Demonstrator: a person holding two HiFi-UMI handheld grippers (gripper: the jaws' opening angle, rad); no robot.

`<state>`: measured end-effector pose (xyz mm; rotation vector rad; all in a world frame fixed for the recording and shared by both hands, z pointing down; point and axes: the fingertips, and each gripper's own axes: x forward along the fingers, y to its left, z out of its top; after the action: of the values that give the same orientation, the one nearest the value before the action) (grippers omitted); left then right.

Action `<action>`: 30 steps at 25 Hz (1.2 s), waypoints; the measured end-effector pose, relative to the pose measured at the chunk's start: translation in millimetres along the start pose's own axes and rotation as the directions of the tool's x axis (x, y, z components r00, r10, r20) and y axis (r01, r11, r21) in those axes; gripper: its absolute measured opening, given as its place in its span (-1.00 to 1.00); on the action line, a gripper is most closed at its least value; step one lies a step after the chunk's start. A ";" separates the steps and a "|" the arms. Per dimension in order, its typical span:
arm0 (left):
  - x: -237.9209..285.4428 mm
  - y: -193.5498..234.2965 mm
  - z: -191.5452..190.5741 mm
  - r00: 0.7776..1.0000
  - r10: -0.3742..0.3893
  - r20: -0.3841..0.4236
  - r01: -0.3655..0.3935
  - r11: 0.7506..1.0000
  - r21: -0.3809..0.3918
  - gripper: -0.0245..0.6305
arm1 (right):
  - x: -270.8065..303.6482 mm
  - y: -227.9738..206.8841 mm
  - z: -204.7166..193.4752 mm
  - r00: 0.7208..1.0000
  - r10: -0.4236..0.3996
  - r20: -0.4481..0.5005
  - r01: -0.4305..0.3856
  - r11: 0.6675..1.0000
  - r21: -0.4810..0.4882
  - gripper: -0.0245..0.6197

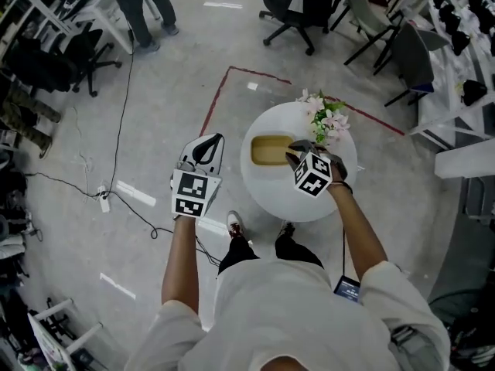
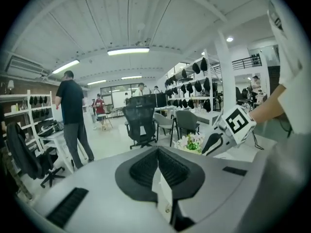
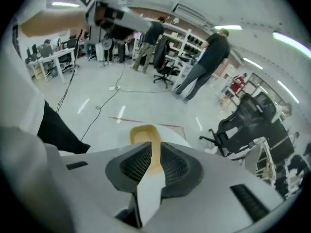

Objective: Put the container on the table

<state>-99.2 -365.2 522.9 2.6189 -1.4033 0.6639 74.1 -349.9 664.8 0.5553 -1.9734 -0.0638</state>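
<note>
White-shirted person's right claw (image 1: pixel 292 154) clamps the thin rim of the yellow container (image 1: pixel 271 150), seemingly light, stiff plastic best held there, resting on the worktop (image 1: pixel 302 203) beside the flowers (image 1: pixel 326 120); left claw (image 1: pixel 205 147), closed on nothing, hangs well away from them.

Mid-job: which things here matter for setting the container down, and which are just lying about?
In the job:
container, its wall pinched by the right gripper
round table under it

Lying about:
flowers on the table
left gripper, shut and empty, off to the side
office chairs
floor cable
</note>
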 end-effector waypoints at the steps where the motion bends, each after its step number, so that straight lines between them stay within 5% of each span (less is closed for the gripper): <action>1: 2.6 0.3 13.8 1.000 -0.001 0.023 0.001 1.000 0.017 -0.87 | -20.1 -19.0 6.7 0.998 -0.052 0.042 0.050 0.998 0.050 -0.73; 6: 4.5 2.4 87.6 0.989 -0.004 0.145 -0.006 0.998 0.067 -0.87 | -134.5 -107.6 27.8 0.920 -0.341 0.193 0.271 0.909 0.316 -0.88; 11: -4.2 -5.3 152.5 0.970 -0.018 0.241 -0.012 0.992 0.125 -0.87 | -250.9 -159.1 40.7 0.762 -0.586 0.275 0.423 0.772 0.474 -0.88; 14: -16.0 -8.0 182.9 0.956 -0.025 0.293 -0.021 0.988 0.152 -0.87 | -304.6 -173.8 50.4 0.672 -0.668 0.319 0.469 0.718 0.514 -0.88; 17: -28.1 -9.8 206.1 0.942 -0.031 0.335 -0.029 0.985 0.171 -0.87 | -339.9 -177.4 58.1 0.616 -0.705 0.352 0.493 0.693 0.526 -0.88; 23: -55.0 -8.0 239.3 0.913 -0.038 0.407 -0.038 0.983 0.179 -0.87 | -372.9 -166.5 68.9 0.573 -0.724 0.386 0.519 0.684 0.512 -0.89; 30: -61.7 -11.4 250.8 0.902 -0.043 0.430 -0.050 0.978 0.202 -0.87 | -376.5 -158.6 74.2 0.577 -0.717 0.391 0.525 0.692 0.495 -0.89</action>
<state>-36.9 -382.4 272.6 3.0726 -1.5128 0.2388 199.4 -352.1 269.0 1.6315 -2.2526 -0.3972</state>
